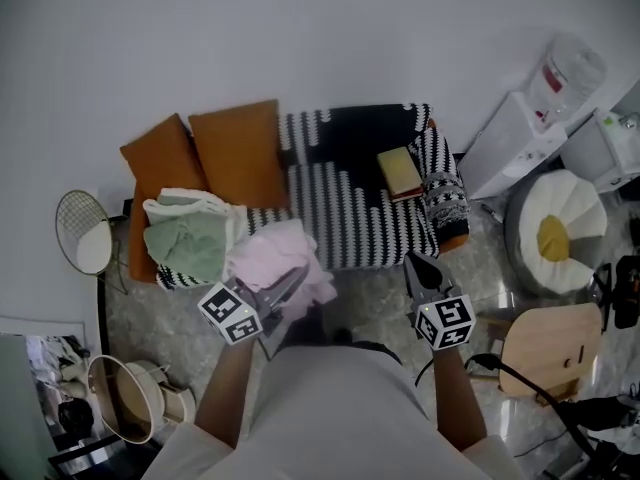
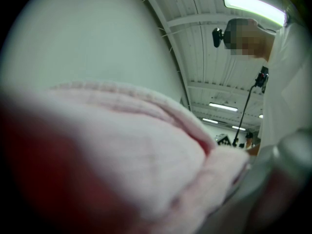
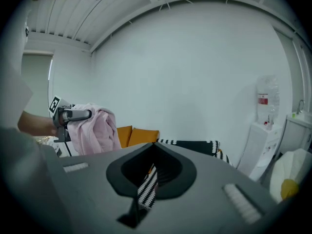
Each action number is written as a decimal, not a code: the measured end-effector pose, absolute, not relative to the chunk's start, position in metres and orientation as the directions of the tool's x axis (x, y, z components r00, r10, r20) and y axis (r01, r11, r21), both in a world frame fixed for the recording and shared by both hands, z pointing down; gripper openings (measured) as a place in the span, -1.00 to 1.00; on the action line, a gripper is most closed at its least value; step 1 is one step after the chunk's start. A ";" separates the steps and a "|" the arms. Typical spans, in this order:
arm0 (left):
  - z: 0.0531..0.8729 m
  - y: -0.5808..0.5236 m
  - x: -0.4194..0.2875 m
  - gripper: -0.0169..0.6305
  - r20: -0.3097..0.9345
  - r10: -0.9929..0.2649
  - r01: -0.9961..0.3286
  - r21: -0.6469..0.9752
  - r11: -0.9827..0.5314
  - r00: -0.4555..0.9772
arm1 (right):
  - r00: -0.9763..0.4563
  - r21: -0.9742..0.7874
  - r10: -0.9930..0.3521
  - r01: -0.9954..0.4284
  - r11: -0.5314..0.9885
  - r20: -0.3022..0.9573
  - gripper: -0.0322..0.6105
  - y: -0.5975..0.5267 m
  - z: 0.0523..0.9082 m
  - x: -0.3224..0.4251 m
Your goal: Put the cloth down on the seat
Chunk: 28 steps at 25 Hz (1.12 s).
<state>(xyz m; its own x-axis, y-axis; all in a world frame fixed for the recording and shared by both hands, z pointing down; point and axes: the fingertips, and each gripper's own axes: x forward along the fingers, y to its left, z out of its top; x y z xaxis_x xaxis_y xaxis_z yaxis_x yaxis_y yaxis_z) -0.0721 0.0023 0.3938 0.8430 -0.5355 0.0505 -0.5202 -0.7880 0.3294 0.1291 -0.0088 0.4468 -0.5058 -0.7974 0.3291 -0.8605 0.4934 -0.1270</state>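
My left gripper (image 1: 288,290) is shut on a pale pink cloth (image 1: 285,260), which hangs bunched over the front edge of the sofa seat (image 1: 350,218), a black-and-white striped cover. In the left gripper view the pink cloth (image 2: 146,150) fills the lower picture and hides the jaws. In the right gripper view the left gripper (image 3: 73,115) holds the pink cloth (image 3: 97,130) up at the left. My right gripper (image 1: 422,271) is shut with nothing in it, just in front of the seat's right end. Its jaws (image 3: 155,147) leave only a thin slit.
A green and white cloth pile (image 1: 190,230) lies on the seat's left end below two orange cushions (image 1: 240,153). A book (image 1: 400,171) and a patterned bolster (image 1: 445,203) lie at the right end. At the right stand a white-yellow pouf (image 1: 555,233), wooden stool (image 1: 545,348) and water dispenser (image 1: 520,143).
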 end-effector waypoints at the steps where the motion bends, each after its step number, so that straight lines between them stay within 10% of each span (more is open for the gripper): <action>1: 0.396 -0.004 -0.072 -0.53 0.051 -0.529 -0.514 0.333 -0.791 0.847 | -0.498 -0.130 -0.801 -0.865 0.485 0.331 -0.89 -0.015 0.449 0.129; 28: 0.472 -0.223 -0.073 -0.53 0.164 -0.341 -0.378 0.398 -0.836 0.926 | -0.358 -0.200 -0.834 -0.933 0.299 0.420 -0.89 -0.163 0.499 0.097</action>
